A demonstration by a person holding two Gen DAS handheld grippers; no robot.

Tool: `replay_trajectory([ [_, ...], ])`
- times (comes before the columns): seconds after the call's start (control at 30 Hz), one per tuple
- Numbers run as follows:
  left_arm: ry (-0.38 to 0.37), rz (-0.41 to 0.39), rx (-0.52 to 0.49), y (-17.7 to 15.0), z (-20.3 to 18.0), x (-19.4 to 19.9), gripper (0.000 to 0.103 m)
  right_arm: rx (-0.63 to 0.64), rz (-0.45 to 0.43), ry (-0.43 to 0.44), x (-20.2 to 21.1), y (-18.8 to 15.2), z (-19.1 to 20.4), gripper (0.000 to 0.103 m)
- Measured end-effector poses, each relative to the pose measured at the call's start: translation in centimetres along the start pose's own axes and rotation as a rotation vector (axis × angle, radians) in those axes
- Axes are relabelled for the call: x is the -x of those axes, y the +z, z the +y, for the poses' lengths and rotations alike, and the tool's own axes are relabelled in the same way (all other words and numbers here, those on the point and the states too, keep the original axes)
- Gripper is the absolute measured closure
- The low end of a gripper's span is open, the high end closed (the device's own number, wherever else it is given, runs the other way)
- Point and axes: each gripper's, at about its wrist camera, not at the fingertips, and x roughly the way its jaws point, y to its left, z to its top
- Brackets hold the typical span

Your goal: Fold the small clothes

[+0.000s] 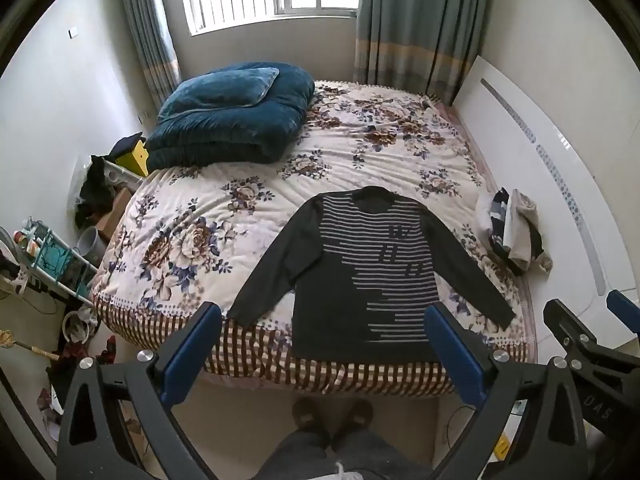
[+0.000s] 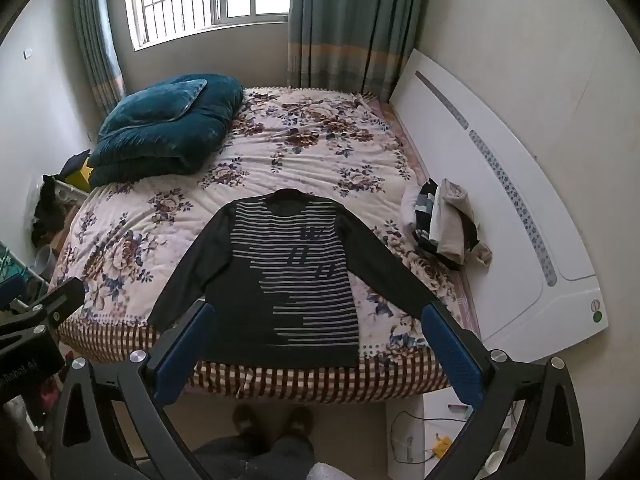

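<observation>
Striped sweater [image 2: 296, 276] flat on bed [image 2: 160, 216] — fingers [image 2: 450, 356] apart

Matt knit sweater [image 1: 360, 276] on a quilted cotton-looking bedspread [image 1: 224, 208], plush velvety blanket [image 1: 236, 116], glossy white headboard [image 1: 552, 184]

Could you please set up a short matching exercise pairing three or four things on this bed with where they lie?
Things:
1. striped sweater
2. blue quilt
3. pile of clothes
4. slippers

Places:
A. far left corner of the bed
B. floor at the foot of the bed
C. spread flat at the near edge
D. right side, by the white board

Pairs: 1-C, 2-A, 3-D, 4-B
</observation>
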Motion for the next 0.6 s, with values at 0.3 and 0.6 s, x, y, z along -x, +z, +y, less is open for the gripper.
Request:
replay_trajectory([
  [0.3,0.006,-0.008,-0.004,0.01,0.00,0.04,0.000,-0.006,-0.003,0.005,0.14,0.05,-0.01,0.000],
  [0.6,0.005,-0.008,-0.003,0.13,0.00,0.20,0.000,-0.005,-0.006,0.009,0.23,0.26,0.14,0.000],
])
